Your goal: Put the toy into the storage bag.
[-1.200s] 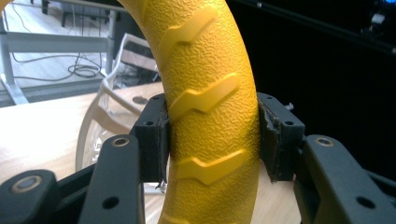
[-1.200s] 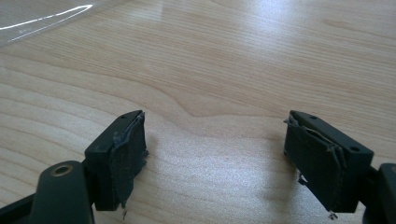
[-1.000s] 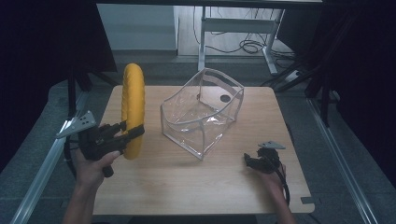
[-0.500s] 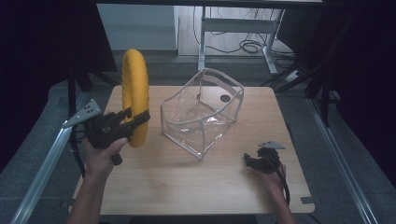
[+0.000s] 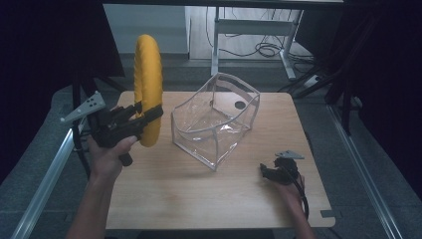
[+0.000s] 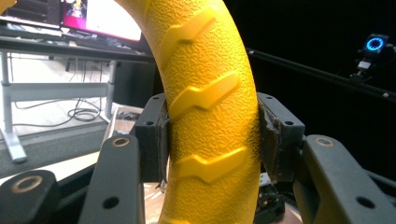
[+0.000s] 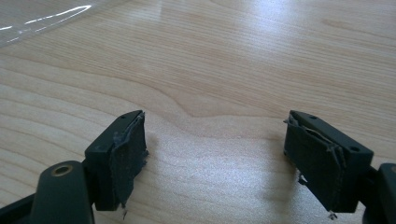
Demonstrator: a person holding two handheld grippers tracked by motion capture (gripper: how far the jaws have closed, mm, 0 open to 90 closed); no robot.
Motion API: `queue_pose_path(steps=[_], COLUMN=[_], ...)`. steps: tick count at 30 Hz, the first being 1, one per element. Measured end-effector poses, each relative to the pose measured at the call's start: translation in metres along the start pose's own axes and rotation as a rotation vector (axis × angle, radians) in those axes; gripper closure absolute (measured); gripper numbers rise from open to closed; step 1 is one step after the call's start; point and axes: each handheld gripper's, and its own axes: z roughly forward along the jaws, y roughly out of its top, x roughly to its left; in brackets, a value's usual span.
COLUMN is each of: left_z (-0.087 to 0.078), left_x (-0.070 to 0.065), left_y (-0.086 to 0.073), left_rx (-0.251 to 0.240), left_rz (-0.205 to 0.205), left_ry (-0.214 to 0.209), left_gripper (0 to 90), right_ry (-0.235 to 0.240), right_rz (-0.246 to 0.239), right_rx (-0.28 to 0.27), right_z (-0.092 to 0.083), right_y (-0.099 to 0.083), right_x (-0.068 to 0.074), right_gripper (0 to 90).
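A yellow ring with raised tread marks [image 5: 148, 87] stands upright in the air over the table's left side. My left gripper [image 5: 149, 113] is shut on its lower part; in the left gripper view the ring [image 6: 210, 107] is squeezed between both pads. A clear plastic bag [image 5: 215, 121] with an open top sits in the middle of the wooden table [image 5: 199, 194], to the right of the ring. My right gripper [image 5: 266, 172] rests low near the table's right front, open, with bare wood between its pads [image 7: 122, 154].
Metal rails run along both sides of the table. Behind it are a desk frame [image 5: 249, 25] and cables on the floor. A corner of the clear bag [image 7: 42, 18] lies ahead and left of the right gripper. Bare wood spans the table's front.
My left gripper has lifted the yellow ring higher and carried it a little right, toward the clear bag. The right gripper has stayed in place.
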Motion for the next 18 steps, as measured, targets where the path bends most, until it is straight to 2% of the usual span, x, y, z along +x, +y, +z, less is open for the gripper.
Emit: queue_pose_path(steps=[8, 18], left_z=[0.017, 0.043], left_x=[-0.007, -0.012], left_y=[0.014, 0.028], left_rx=[-0.032, -0.030], left_rz=[0.002, 0.010], left_ry=[-0.015, -0.040], left_gripper=[51.0, 51.0], right_ry=[0.001, 0.001], right_rz=[0.002, 0.002], right_rx=[0.000, 0.000], right_z=[0.000, 0.000], right_y=[0.000, 0.000], right_x=[0.000, 0.000], right_gripper=[20.9, 21.0])
